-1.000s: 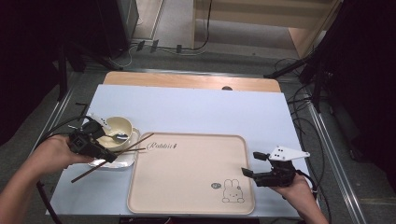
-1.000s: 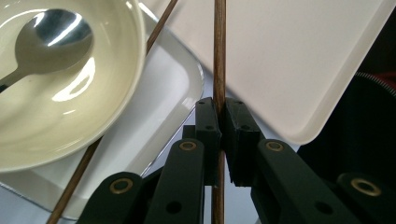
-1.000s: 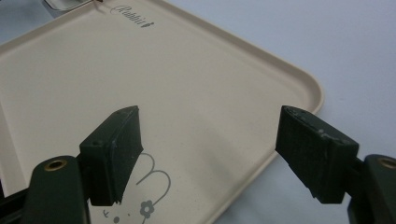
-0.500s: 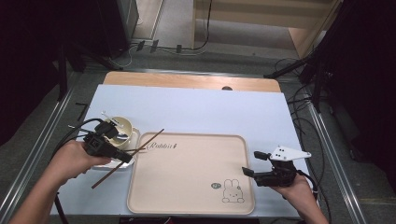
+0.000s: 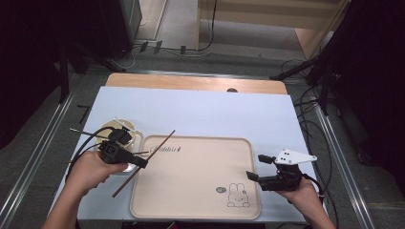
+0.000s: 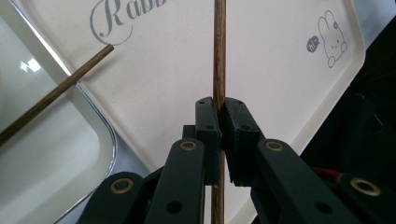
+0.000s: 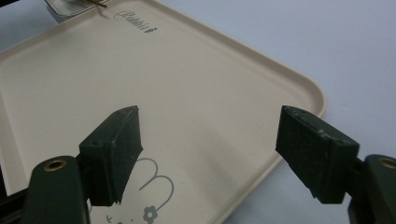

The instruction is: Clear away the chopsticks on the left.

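A beige tray bears grey "Rabbit" script and a rabbit outline on a pale blue table cover, with dark brown chopsticks.

Worktop: is being covered by a pale blue sheet, with a wooden strip being left bare along its far edge.
Floor: is being crossed by black cables beyond the worktop.
Metal rails: are being seen running along both sides of the worktop.
Wooden furniture: is being seen standing at the far right, beyond the worktop.
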A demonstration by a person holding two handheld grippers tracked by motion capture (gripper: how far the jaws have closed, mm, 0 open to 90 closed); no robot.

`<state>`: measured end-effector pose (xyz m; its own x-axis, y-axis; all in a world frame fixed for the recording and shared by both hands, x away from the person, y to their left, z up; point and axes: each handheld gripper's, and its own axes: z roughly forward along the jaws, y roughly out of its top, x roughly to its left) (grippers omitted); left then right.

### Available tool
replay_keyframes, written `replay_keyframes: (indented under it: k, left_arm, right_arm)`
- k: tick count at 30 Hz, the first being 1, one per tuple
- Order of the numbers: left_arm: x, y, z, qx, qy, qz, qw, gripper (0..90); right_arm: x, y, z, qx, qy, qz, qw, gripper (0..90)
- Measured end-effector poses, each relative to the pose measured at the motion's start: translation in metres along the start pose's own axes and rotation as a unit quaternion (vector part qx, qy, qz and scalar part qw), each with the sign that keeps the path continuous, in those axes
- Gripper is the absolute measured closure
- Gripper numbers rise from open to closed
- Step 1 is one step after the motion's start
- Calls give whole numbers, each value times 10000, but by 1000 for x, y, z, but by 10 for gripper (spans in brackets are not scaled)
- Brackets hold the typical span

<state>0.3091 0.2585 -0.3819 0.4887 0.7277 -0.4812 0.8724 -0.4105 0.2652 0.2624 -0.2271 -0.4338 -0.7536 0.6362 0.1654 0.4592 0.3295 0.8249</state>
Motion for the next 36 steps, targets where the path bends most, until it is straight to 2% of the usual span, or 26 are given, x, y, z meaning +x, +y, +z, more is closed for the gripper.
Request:
replay_keyframes:
  k: [2, 3, 5, 6, 8, 10, 12, 15, 16, 22, 29, 32, 33, 36]
  left_arm:
    - [2, -2, 6, -55, 36, -187, 9998, 858]
    - [2, -2, 6, -55, 36, -187, 9998, 857]
    - [3, -4, 13, -7, 113, -377, 9992, 858]
    - [3, -4, 13, -7, 113, -377, 9992, 858]
    - [4, -4, 18, 66, 210, -550, 9982, 858]
    - [4, -4, 23, 30, 274, -716, 9971, 858]
    - [2, -4, 28, 31, 337, -756, 9966, 858]
    - [0, -5, 32, -41, 403, -703, 9967, 859]
    - [-2, -7, 34, -144, 447, -717, 9963, 859]
    - [2, -9, 45, -228, 456, -923, 9944, 858]
    - [4, -7, 52, -293, 389, -1002, 9938, 856]
    - [5, -8, 55, -283, 385, -1005, 9938, 855]
    - [4, -10, 58, -284, 388, -908, 9947, 855]
    - [4, -11, 61, -241, 450, -897, 9947, 855]
  right_arm:
    - [0, 0, 0, 10, -5, 1, 10000, 224]
    - [0, 0, 0, 10, -5, 1, 10000, 224]
    - [1, -1, -1, -14, -28, 4, 10000, 224]
    - [1, -1, -1, -14, -28, 4, 10000, 224]
    - [0, -1, -2, -13, -34, 14, 10000, 224]
    - [0, -1, -1, -23, -33, 3, 10000, 224]
    - [0, -1, -1, 2, -31, -8, 10000, 224]
    - [1, -1, -1, 31, -37, -8, 10000, 224]
    - [1, -1, -1, 32, -32, -10, 10000, 224]
    - [1, -1, 0, 41, -37, -9, 10000, 224]
    - [2, -1, 2, 65, -24, -14, 10000, 224]
    - [2, -1, 2, 94, -23, -36, 9999, 224]
    - [2, -1, 2, 94, -24, -40, 9999, 224]
    - [2, -1, 2, 81, -28, -61, 9999, 224]
